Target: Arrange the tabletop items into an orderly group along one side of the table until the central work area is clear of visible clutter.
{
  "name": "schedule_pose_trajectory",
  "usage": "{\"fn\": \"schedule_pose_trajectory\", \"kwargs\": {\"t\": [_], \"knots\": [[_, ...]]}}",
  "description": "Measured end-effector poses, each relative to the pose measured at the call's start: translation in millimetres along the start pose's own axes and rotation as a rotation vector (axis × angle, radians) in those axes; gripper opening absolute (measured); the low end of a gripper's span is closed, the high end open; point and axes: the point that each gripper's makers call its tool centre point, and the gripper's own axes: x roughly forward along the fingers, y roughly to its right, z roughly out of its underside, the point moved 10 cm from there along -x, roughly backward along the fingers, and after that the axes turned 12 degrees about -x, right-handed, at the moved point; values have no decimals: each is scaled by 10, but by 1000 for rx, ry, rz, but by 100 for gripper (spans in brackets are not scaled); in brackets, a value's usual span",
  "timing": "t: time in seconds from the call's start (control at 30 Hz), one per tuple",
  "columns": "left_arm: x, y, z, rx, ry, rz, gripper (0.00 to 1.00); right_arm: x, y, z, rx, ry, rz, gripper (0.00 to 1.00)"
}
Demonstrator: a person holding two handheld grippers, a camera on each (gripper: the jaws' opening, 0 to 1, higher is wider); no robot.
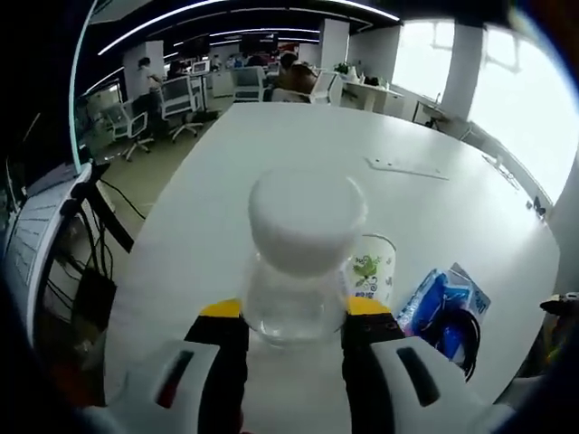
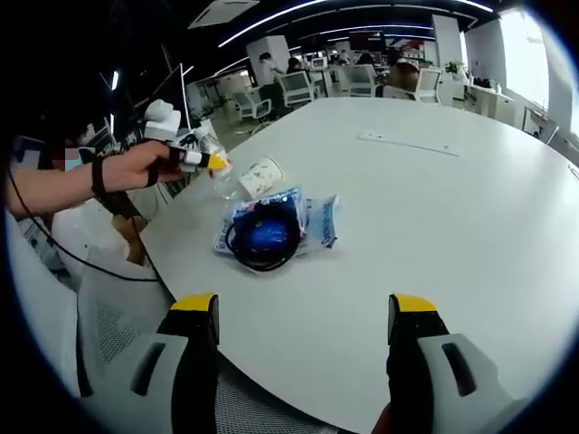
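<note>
My left gripper (image 1: 293, 312) is shut on a clear plastic bottle (image 1: 294, 271) with a white cap, held above the white table (image 1: 298, 163). Just right of it stands a paper cup (image 1: 373, 267) with a green print, and further right lies a blue packet with a black cable (image 1: 445, 312). In the right gripper view, my right gripper (image 2: 303, 312) stands open over the table's near edge with nothing between its jaws. Ahead of it lie the blue packet with the coiled black cable (image 2: 269, 228) and the paper cup (image 2: 259, 176) on its side. The left gripper (image 2: 204, 161) shows at the left, held by a hand.
A long flat white strip (image 1: 407, 168) lies far across the table (image 2: 470, 208), also seen as the strip (image 2: 405, 143). Office chairs (image 1: 172, 99) and desks stand beyond the table. Cables and a chair (image 1: 54, 235) sit left of the table edge.
</note>
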Motion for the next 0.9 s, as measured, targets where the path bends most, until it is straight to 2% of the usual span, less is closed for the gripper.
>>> {"fn": "schedule_pose_trajectory", "kwargs": {"t": [0.63,0.9], "knots": [[4,138,-56,-48,8,-22,40,14,35,6,7,-5,-2,76],[3,125,-69,-77,-16,-4,42,28,29,9,7,-5,-4,76]]}}
